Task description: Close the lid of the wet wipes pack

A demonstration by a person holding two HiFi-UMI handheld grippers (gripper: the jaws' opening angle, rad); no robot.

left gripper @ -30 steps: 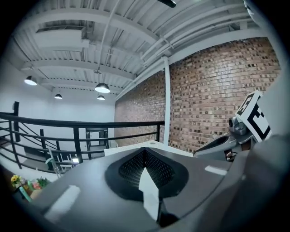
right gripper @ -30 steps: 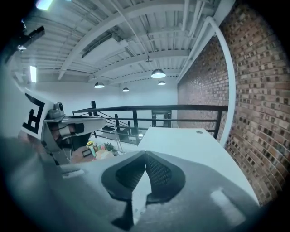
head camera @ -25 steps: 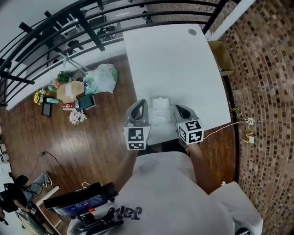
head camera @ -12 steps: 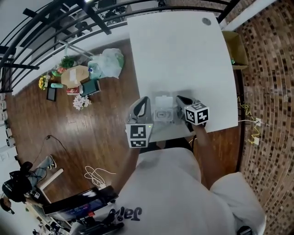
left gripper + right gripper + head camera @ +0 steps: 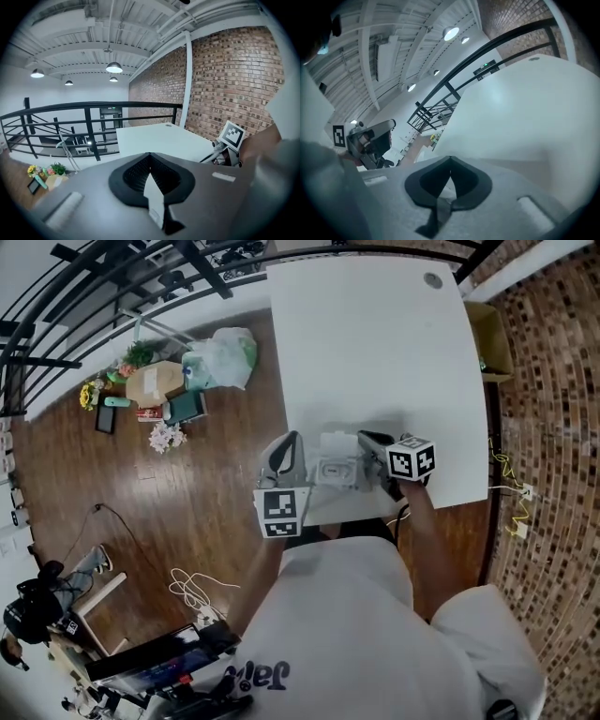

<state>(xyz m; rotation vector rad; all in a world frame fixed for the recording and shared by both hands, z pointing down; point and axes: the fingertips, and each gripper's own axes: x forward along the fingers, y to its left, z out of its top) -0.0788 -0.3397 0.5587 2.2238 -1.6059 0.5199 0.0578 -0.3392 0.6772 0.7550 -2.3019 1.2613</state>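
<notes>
Left gripper (image 5: 150, 153): the two grey fingers were pressed together at the tips, with nothing pinched between them. A pale sliver showed through the black-lined opening behind the tips; it could not be identified.

Right gripper (image 5: 450, 158): the fingers were likewise closed tip to tip and held nothing.

In the head view the left gripper (image 5: 292, 439) stood just beside the left side of the white rectangular wet wipes pack (image 5: 336, 470), and the right gripper (image 5: 364, 438) just beside its right side. Contact with the pack could not be confirmed on either side. The right gripper's marker cube (image 5: 411, 457) was turned outward to the right. The left gripper's marker cube (image 5: 279, 514) faced the camera.

The pack lay flat between the two grippers, close to the near edge of the white rectangular table (image 5: 375, 343). Its white flap lid (image 5: 333, 442) appeared to be folded back on the far side, leaving the oval opening uncovered. The detail was small.

A brown cardboard box (image 5: 495, 338) sat beside the table's right edge, against the brick wall (image 5: 548, 390). To the left, on the brown wooden floor (image 5: 178, 521), lay a pale plastic bag (image 5: 220, 357) and a cluster of flowers and small items (image 5: 141, 399), below the black metal railing (image 5: 84, 282).
</notes>
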